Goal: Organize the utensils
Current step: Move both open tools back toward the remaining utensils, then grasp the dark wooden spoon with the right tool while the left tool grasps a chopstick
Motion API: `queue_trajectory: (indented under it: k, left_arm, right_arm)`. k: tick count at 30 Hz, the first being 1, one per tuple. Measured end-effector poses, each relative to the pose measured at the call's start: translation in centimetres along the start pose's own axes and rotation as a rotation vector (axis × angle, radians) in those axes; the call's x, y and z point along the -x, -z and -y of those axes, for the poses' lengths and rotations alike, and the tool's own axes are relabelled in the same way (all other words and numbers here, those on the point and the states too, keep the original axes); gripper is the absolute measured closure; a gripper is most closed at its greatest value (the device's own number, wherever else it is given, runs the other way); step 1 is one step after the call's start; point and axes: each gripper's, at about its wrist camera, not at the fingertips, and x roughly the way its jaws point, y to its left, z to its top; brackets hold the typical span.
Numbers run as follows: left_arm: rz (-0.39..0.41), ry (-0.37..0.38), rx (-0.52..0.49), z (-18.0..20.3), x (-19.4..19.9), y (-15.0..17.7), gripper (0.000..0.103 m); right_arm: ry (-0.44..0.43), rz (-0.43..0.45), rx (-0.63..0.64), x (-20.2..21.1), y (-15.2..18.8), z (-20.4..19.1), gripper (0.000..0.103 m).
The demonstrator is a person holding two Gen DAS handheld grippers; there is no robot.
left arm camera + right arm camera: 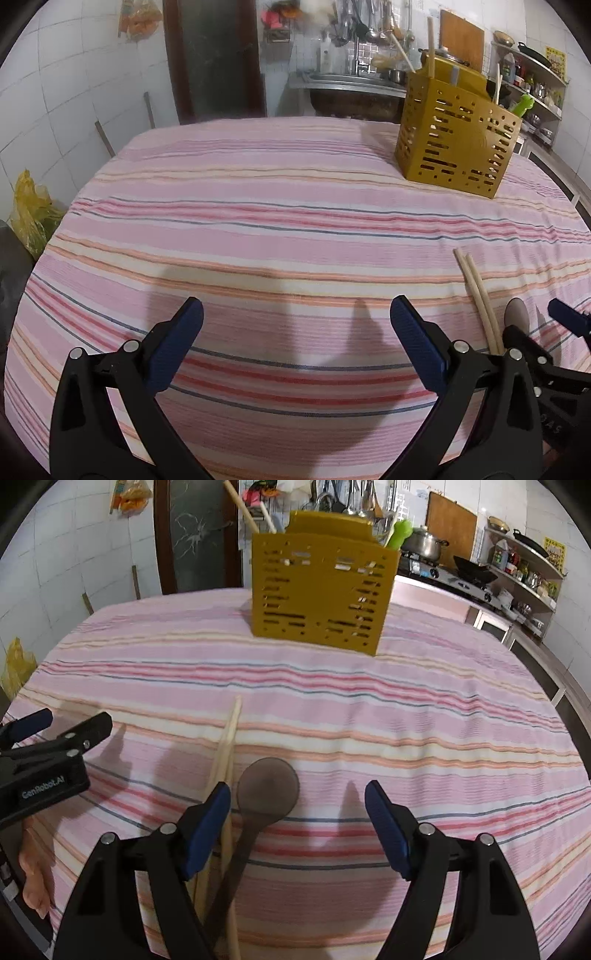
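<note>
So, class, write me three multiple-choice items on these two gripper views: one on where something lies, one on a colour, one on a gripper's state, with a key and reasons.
1. Where does the dark spoon lie?
A. inside the holder
B. on the striped cloth beside the chopsticks
C. on the stove

2. What colour is the utensil holder?
A. mustard yellow
B. white
C. red

3. How do the right gripper jaws stand?
A. shut on the spoon
B. shut on nothing
C. open, gripping nothing

Key: 1 B, the spoon rests flat on the tablecloth next to the chopsticks; 2 A, its slotted walls are mustard yellow; 3 C, the blue pads stand wide apart, pressing on nothing.
</note>
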Motion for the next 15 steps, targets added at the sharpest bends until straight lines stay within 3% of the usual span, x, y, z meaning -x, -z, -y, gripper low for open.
queue_trajectory:
  k: [4, 5, 6, 15]
  left_arm:
    - [-0.004, -0.005, 0.015, -0.1, -0.1, 0.0, 0.005]
    - [-0.009, -0.007, 0.014, 0.0, -0.2, 0.0, 0.005]
    - [-0.012, -0.008, 0.011, 0.1, -0.3, 0.0, 0.005]
    - [-0.032, 0.013, -0.017, 1.8, 0.0, -0.1, 0.005]
  right_arm:
    - [-0.010, -0.014, -0.001, -0.3, -0.5, -0.3, 0.047]
    - [-0.011, -0.023, 0.000, -0.5, -0.5, -0.3, 0.061]
    - [-0.022, -0.031, -0.002, -0.8, -0.6, -0.2, 0.066]
    - [-0.120, -0.037, -0.036, -1.2, -0.8, 2.0, 0.068]
